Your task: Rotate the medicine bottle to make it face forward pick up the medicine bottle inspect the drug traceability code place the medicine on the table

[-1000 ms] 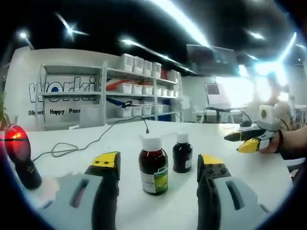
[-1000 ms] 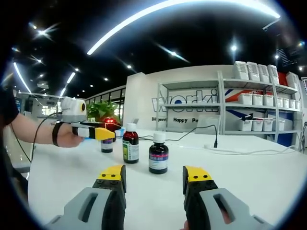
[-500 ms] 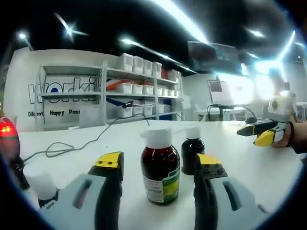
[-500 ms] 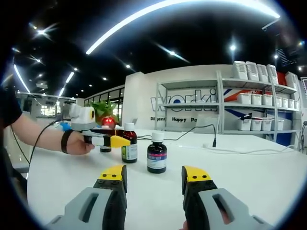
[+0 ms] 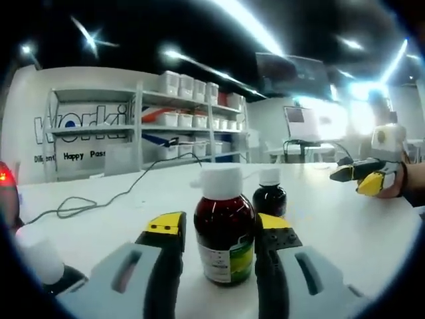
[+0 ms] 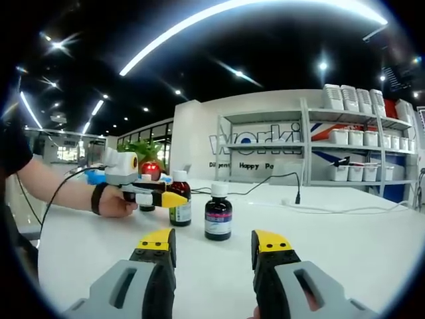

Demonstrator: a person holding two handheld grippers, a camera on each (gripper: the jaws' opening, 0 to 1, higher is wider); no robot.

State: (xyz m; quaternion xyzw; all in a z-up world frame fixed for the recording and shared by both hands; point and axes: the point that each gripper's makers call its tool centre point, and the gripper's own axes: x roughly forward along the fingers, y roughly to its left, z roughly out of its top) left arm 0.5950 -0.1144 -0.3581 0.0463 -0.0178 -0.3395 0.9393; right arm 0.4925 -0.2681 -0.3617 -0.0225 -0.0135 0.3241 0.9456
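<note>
A: What is seen at the left of the left gripper view, and why is it kept there?

B: A red-lit scanner [image 5: 6,189] is stood at the far left, with a white-capped bottle [image 5: 41,262] low beside it. The scanner is judged to be kept within reach for the code check. A black cable [image 5: 99,199] is trailed across the table [image 5: 345,219] towards the shelves [image 5: 133,126].

A: And the medicine bottle?

B: The medicine bottle [image 5: 224,229], red-brown with a white cap and a green-edged label, is stood upright on the table, between the jaws of the left gripper [image 5: 219,229]. The jaws are spread to either side of its body; whether the glass is touched cannot be told. They are judged to be set there so the bottle can be turned or lifted.

A: What is placed behind it?

B: A smaller dark bottle [image 5: 269,196] is stood just behind, to the right.

A: And the other tool?

B: In the right gripper view, the right gripper [image 6: 214,242] is held low over bare table with its jaws spread and nothing between them, apparently kept out of the way.
</note>
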